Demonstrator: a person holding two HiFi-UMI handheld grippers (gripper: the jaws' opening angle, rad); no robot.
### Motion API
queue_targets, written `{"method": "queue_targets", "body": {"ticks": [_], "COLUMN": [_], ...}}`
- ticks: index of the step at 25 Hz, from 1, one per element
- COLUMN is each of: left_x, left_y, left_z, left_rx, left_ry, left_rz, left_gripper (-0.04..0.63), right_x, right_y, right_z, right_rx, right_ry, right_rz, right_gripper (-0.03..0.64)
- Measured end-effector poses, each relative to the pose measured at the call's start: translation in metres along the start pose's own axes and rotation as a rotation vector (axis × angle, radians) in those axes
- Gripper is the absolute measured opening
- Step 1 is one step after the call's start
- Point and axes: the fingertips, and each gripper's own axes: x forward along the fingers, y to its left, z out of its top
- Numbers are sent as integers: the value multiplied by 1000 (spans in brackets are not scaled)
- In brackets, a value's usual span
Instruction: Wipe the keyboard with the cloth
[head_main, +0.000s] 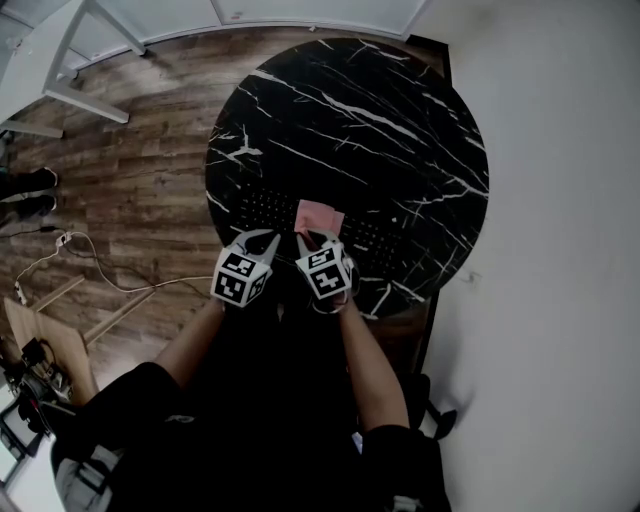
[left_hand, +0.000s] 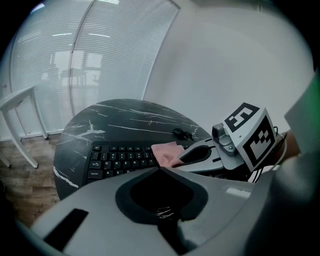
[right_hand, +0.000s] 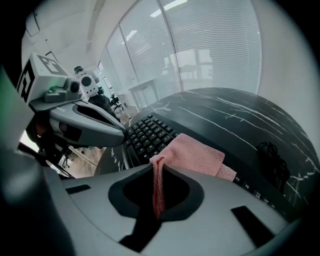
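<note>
While the right gripper (head_main: 306, 240) is clamping the pink cloth (head_main: 320, 216), which is lying midway along the keyboard (head_main: 262, 208), the left gripper (head_main: 264, 241) is hovering just beside it, jaws together, empty

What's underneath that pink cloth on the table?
The black keyboard lies under the pink cloth; its keys show on both sides, but those beneath are covered. The right claw pinches the cloth's near edge.

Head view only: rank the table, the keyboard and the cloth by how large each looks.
1. The table, by far the largest.
2. The keyboard, a long strip across it, partly hidden by the grippers.
3. The cloth, a small pink patch on the keyboard.
</note>
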Motion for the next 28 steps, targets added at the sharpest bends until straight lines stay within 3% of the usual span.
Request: {"method": "queue_targets", "body": {"ticks": [28], "left_x": [60], "left_y": [-92], "left_z": [1], "left_rx": [90], "left_ry": [54], "left_rz": [-87], "left_gripper": [0], "right_x": [-67], "right_y": [-73], "right_z": [-72], "right_rx": [108], "right_ry": [-16], "right_rz": [-97], "right_gripper": [14]}}
